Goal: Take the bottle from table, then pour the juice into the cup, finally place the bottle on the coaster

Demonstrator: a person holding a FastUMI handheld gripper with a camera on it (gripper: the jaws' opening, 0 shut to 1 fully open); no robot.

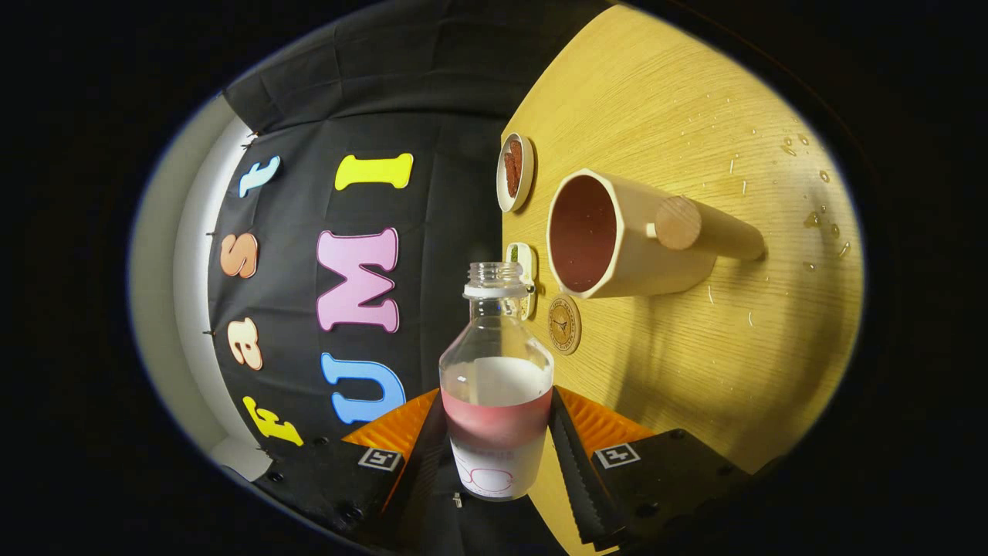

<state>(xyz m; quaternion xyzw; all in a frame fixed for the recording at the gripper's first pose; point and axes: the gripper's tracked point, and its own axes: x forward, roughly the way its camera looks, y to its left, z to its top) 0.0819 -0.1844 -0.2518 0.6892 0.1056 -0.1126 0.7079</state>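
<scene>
Warm light is falling bright on the bench (695, 100), leaving the wall cloth at centre left dim. The cup (617, 239) is casting a soft shadow toward the lower right. Droplets are glinting at the right. The fisheye is bending lines strongly toward the edges. The clear bottle (496, 386) is reading sharp, with faint glare on its glass.
</scene>
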